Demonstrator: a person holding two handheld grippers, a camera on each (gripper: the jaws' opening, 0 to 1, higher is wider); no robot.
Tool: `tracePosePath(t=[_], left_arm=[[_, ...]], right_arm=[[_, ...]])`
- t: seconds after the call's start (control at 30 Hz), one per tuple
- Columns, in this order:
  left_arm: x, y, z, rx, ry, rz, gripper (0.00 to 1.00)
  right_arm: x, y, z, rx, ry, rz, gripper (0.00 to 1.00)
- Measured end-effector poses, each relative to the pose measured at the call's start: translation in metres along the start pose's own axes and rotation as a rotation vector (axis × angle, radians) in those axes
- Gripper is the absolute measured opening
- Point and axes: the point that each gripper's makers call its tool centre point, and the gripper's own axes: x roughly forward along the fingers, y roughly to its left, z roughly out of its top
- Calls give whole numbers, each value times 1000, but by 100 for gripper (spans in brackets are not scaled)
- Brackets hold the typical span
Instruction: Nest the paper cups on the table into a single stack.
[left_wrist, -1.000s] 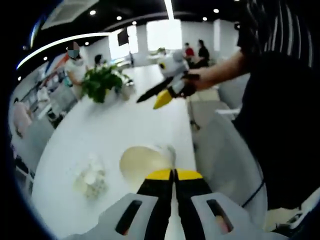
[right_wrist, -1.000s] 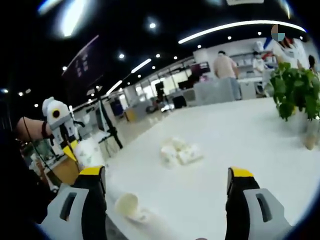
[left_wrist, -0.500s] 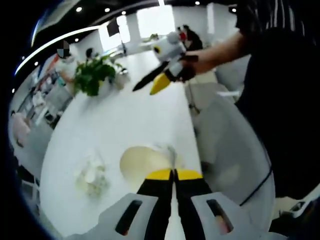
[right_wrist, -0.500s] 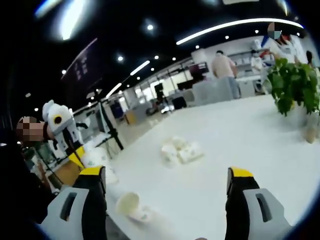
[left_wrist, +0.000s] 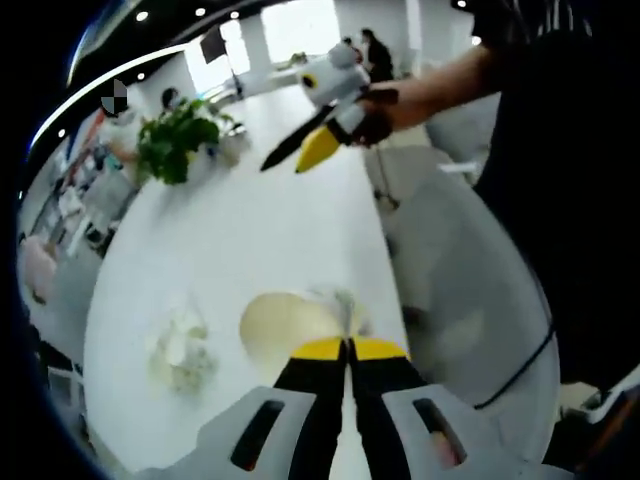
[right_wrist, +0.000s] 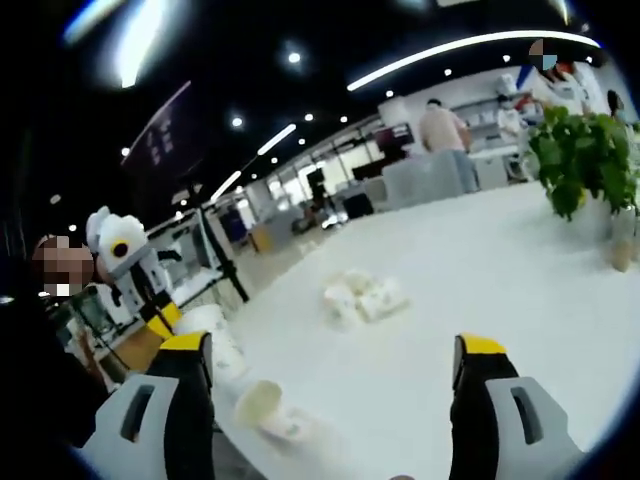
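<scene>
Left gripper (left_wrist: 348, 347) fingers clamped on cup (left_wrist: 285, 325) rim, above bench (left_wrist: 250, 230). Right gripper (right_wrist: 335, 350) fingers spread wide, nothing held; second cup (right_wrist: 268, 410) lying on bench near edge, cup cluster (right_wrist: 362, 297) mid-bench.

Long white table (left_wrist: 250, 230) with a smooth top. Leafy green potted plant (left_wrist: 175, 147) standing near the table's far end; seen also in the right gripper view (right_wrist: 585, 165). Grey chair (left_wrist: 470, 300) drawn up beside the table edge. Bright ceiling light strip (right_wrist: 460, 50) overhead. People (right_wrist: 445, 130) standing in the background.
</scene>
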Motion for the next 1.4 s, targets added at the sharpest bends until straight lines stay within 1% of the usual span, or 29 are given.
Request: tracePosePath(t=[0.13, 0.23, 0.4, 0.43, 0.5, 0.63, 0.7, 0.77, 1.0, 1.13, 1.4], left_arm=[[4, 1, 0, -23, -2, -1, 0], [9, 0, -3, -9, 21, -5, 0], [16, 0, -2, -13, 32, -8, 0], [17, 1, -3, 6, 44, -4, 0], [20, 0, -1, 11, 45, -13, 0], [26, 0, -5, 45, 92, -15, 0], [29, -1, -6, 70, 101, -20, 0], [31, 0, -6, 62, 109, -16, 0], [37, -5, -6, 97, 131, -24, 0], [43, -6, -11, 110, 162, -30, 0], [49, -7, -12, 117, 181, -40, 0]], right_arm=[[0, 0, -3, 3, 4, 2, 98], [0, 0, -3, 7, 0, 2, 98], [0, 0, -4, 10, -2, -1, 98], [0, -1, -4, 10, -1, -2, 98], [-1, -2, -4, 16, -5, -3, 98], [-2, -4, -5, 18, -4, -6, 98], [-2, -5, -6, 19, -2, -7, 98], [-3, -5, -5, 20, -3, -8, 98], [-5, -4, -8, 23, -1, -7, 97], [-6, -3, -9, 30, -4, -6, 97], [-10, 0, -13, 41, -1, -1, 97]])
